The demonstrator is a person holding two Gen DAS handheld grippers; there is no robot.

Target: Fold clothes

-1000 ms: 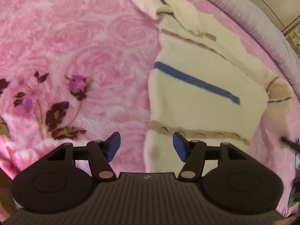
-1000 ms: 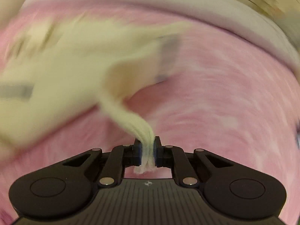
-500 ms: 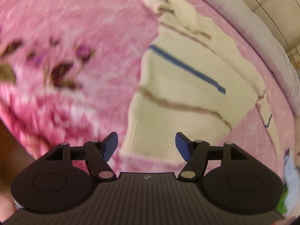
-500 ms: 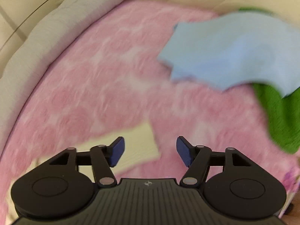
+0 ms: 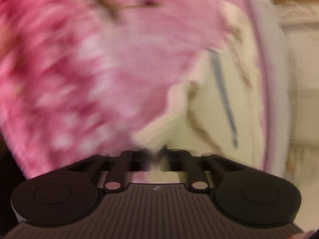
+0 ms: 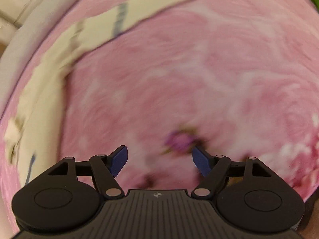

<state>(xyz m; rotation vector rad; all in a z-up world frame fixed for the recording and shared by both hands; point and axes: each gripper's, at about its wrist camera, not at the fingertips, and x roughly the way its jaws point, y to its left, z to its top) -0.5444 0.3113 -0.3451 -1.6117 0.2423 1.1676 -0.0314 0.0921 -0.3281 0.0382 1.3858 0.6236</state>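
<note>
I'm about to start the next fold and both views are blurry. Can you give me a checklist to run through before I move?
1. Left claw shut on the sweater hem: ok, cream fabric sits between its closed fingers.
2. Right claw free: ok, open, nothing between the blue pads.
3. Sweater flat on the blanket: cannot tell, too blurred.
4. Right claw placed at the sweater: not ok, it is over bare blanket.
5. Sleeve tucked in: not ok, it stretches out across the blanket.
</note>
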